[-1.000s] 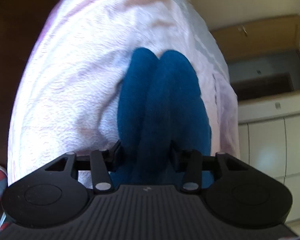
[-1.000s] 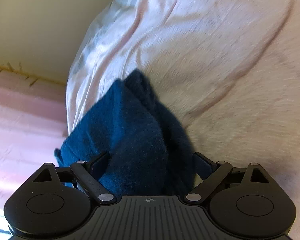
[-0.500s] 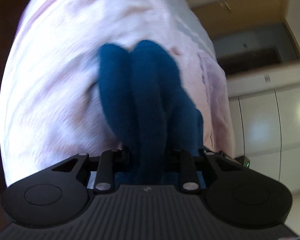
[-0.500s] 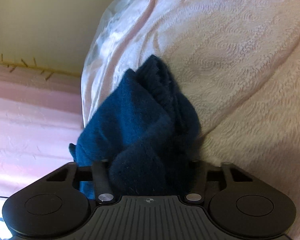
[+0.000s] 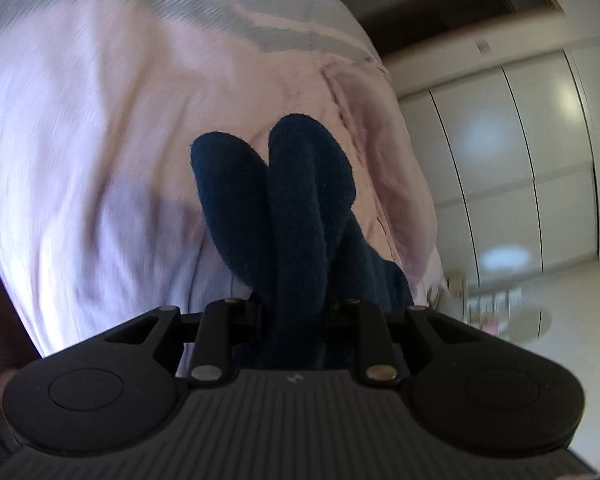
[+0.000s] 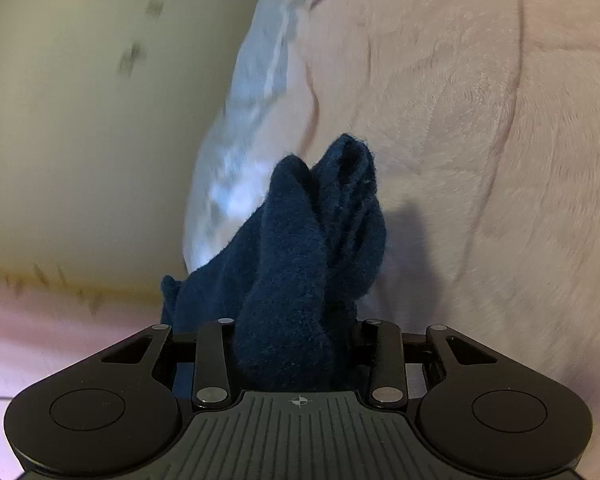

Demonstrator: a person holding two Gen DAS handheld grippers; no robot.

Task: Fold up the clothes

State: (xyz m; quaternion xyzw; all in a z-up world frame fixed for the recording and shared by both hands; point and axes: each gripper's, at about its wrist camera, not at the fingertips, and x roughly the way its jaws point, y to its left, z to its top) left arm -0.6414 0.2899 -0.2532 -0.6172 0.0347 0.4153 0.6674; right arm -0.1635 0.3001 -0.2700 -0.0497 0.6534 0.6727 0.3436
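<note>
A dark blue fleecy garment (image 5: 296, 200) bulges up in two thick folds out of my left gripper (image 5: 294, 304), which is shut on it; the fingertips are buried in the cloth. The same blue garment (image 6: 300, 240) is bunched between the jaws of my right gripper (image 6: 296, 328), which are closing on it and pressing it. Both bunches are raised above the pink bedspread (image 5: 100, 140), and the cloth casts a shadow on the bedspread (image 6: 480, 140) in the right wrist view. The stretch of garment between the two grippers is out of sight.
White cupboard doors (image 5: 500, 152) stand to the right of the bed, with a dark wooden recess (image 5: 440, 0) above them. Pale floor (image 5: 580, 340) lies beyond the bed's edge. A cream wall (image 6: 80, 140) runs along the bed's left side in the right wrist view.
Both grippers have closed on the blue garment and risen with it off the bedspread. Each view has rolled and swung sideways, and the right jaws went from wide to narrow.
</note>
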